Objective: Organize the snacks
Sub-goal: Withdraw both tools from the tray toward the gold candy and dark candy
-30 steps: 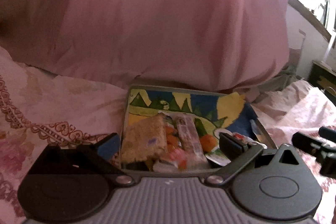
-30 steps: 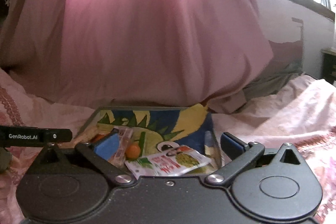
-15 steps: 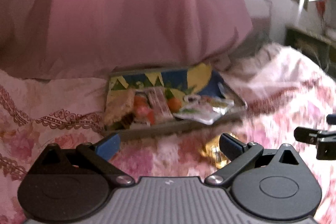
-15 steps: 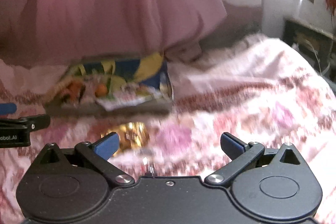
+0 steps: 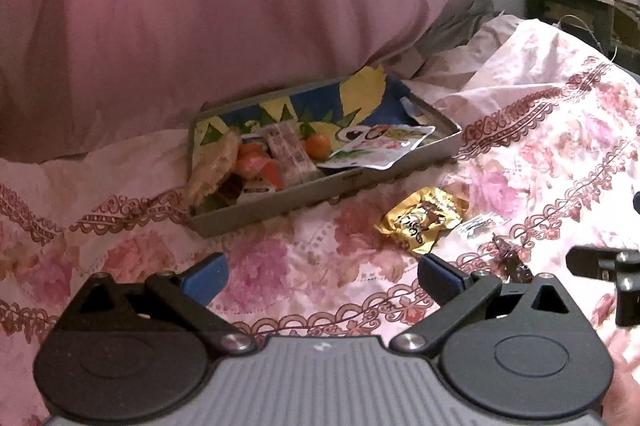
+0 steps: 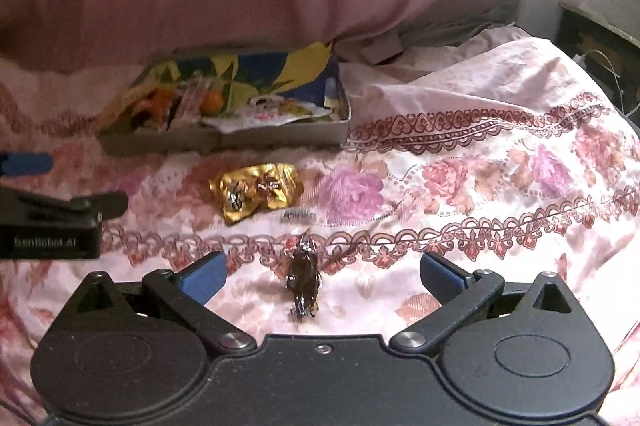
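Left wrist: the left tool [image 5: 322,276], jaws apart and empty, has drawn back from the tray [image 5: 320,186]; a gold packet [image 5: 422,218] now shows on the bed [image 5: 540,154].
Right wrist: the right tool [image 6: 322,274], jaws apart, now frames a foil candy [image 6: 303,280] on the bed

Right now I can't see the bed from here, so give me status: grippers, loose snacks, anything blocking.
Left gripper open, empty. Right gripper open, dark foil candy between its fingers, ungripped. Gold packet loose on bedspread, outside tray. Nothing blocking.
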